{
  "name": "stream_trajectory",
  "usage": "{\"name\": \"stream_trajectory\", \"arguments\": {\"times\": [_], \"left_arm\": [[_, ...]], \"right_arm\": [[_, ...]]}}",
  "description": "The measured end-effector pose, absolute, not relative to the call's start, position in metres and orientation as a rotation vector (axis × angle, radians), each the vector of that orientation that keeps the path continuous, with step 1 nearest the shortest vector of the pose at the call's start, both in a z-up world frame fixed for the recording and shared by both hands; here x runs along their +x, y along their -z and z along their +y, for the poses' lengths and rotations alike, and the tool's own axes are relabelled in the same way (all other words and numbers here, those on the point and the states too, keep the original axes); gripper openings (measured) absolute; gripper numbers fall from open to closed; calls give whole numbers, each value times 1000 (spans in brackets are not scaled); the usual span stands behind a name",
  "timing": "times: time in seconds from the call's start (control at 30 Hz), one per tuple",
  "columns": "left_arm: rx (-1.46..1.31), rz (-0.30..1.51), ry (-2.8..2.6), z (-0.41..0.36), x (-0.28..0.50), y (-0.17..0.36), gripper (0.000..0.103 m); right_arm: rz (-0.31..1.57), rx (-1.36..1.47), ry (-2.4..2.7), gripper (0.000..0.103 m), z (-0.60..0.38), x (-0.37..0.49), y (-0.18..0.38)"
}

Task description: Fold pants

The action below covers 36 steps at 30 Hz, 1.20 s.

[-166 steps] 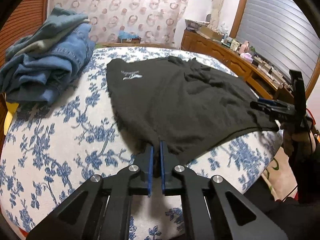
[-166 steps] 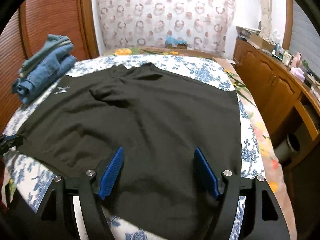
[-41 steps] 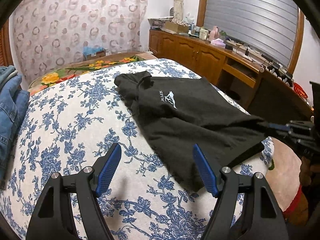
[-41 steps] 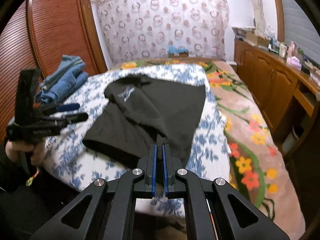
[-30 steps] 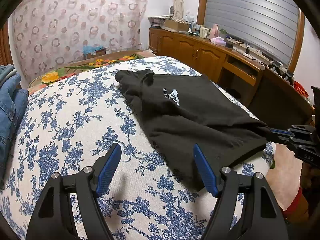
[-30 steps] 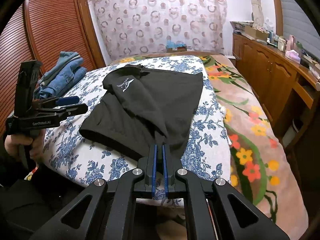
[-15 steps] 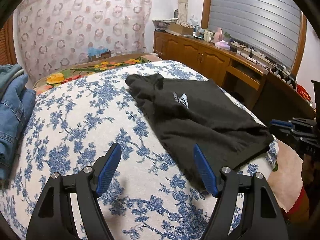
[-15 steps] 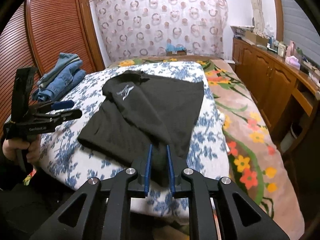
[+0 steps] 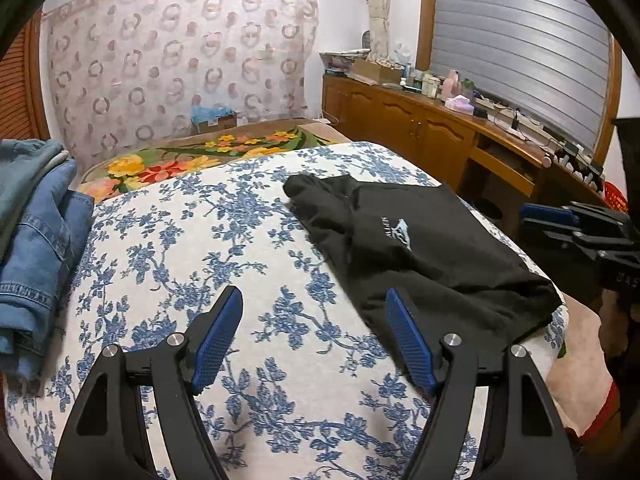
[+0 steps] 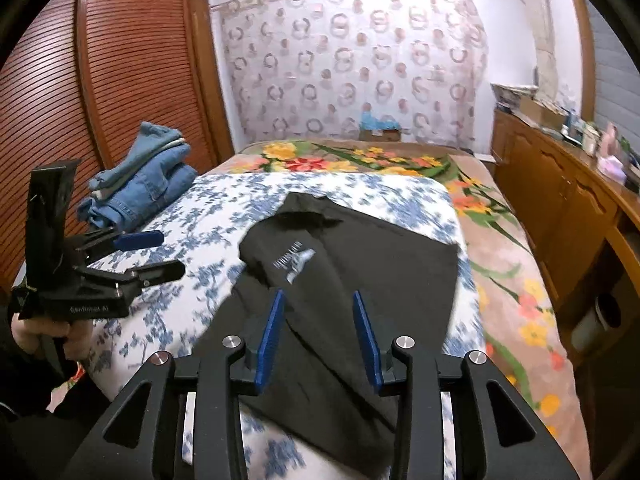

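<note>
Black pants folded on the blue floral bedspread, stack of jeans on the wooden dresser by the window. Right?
Not quite. The stack of jeans lies on the blue floral bedspread beside the slatted wardrobe doors, not on the wooden dresser. The right wrist view shows it. The black pants are folded on that bedspread.

The left gripper [image 10: 144, 254] body reads "GenRobot.AI"; the white logo lettering on the black pants [image 10: 352, 264] is illegible.

The jeans pile [image 9: 36, 240] runs off the left edge; the black pants' [image 10: 340, 320] near end is blurred.
</note>
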<state>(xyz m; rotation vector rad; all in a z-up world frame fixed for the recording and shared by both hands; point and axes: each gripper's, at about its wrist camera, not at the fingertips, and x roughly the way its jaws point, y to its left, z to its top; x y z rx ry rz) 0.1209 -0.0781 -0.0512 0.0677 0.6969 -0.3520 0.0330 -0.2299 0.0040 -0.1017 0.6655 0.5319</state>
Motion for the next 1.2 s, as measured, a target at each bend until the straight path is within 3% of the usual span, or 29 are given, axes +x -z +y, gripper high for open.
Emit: {"name": "stream_trajectory", "arguments": {"times": [0.63,0.7,0.73,0.83,1.2], "left_arm": [[29,707,280,-44,134,61,75],[29,711,283,-45,134,63,75],[30,712,286,-45,133,63,75],[39,714,294,-49,133,64,75],[42,715,305,-58,133,65,75]], "right_arm": [[805,-223,-673,37,-141,126,42],[814,-258,-648,25,-136,130,44],[818,-270,-649,9,-135,132,44],[783,-256,-652,4,-141,133,34],[720,-162,-484,4,-219,165,1]]}}
